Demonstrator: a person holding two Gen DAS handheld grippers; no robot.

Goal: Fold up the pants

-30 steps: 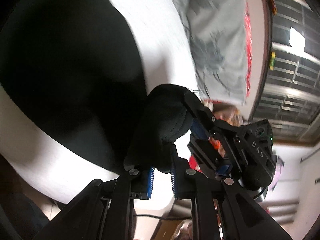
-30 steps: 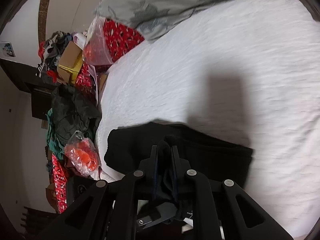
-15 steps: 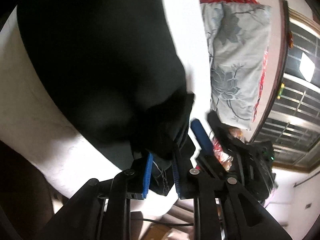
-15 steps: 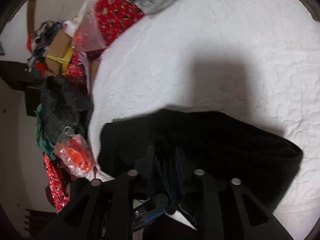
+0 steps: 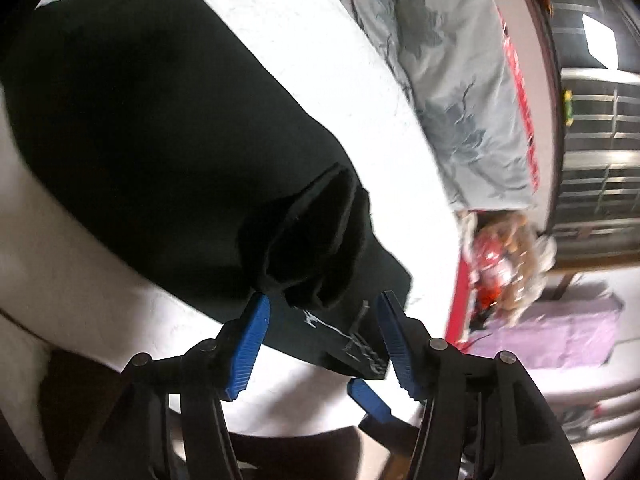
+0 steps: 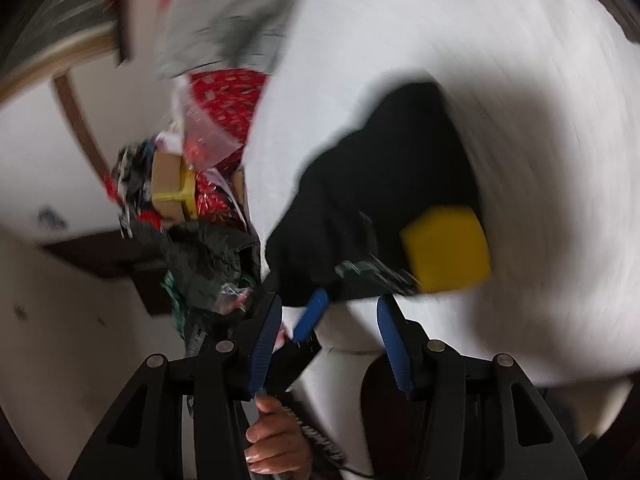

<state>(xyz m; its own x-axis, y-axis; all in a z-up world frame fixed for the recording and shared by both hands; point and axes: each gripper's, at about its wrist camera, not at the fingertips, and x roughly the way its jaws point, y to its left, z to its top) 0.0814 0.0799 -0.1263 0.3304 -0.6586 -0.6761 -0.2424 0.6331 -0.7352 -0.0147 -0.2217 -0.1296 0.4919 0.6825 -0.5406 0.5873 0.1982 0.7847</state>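
Note:
The black pants (image 5: pixel 168 140) lie folded on the white bed (image 5: pixel 320 52). Their layered edge and a white printed mark sit just in front of my left gripper (image 5: pixel 322 304), which is open with nothing between its blue pads. In the right wrist view the pants (image 6: pixel 384 200) lie ahead on the bed near its edge. My right gripper (image 6: pixel 328 308) is open and empty. The other gripper's blue finger (image 6: pixel 310 314) and yellow block (image 6: pixel 446 248) show in front of it.
A grey floral pillow (image 5: pixel 452 80) lies at the bed's far side. Beside the bed are red wrapped packages (image 6: pixel 224 100), a cardboard box (image 6: pixel 170 188), dark clothes (image 6: pixel 208 256) and a purple cloth (image 5: pixel 560 332). A hand (image 6: pixel 272 436) shows below.
Both grippers have opened and let go of the pants edge. The pants now lie on the bed. The right wrist view has swung and is blurred.

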